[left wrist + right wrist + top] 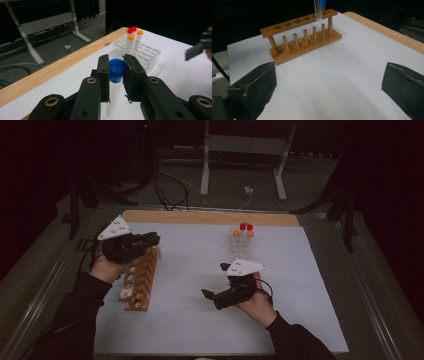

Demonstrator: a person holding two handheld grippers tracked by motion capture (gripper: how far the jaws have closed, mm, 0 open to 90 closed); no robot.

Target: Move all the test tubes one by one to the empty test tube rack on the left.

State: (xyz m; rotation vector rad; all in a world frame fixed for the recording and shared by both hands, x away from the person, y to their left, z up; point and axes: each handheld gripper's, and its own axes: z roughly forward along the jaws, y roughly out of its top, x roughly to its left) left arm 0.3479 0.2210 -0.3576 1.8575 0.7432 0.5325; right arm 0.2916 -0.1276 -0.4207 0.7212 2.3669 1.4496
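R gripper low over desk, jaws spread wide, nothing in them | L gripper jaws clenched on tube just under its blue cap, tube hanging down between jaws | tube prob. light, thin, slick, breakable: hold near cap, gently | hangs above far end of wooden rack | clear rack w/ capped tubes farther off

A clear plastic rack with red- and orange-capped tubes stands at the white worktop's far edge.

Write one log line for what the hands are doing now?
left gripper: shut on blue-capped tube | right gripper: open, empty | wooden rack: holes empty
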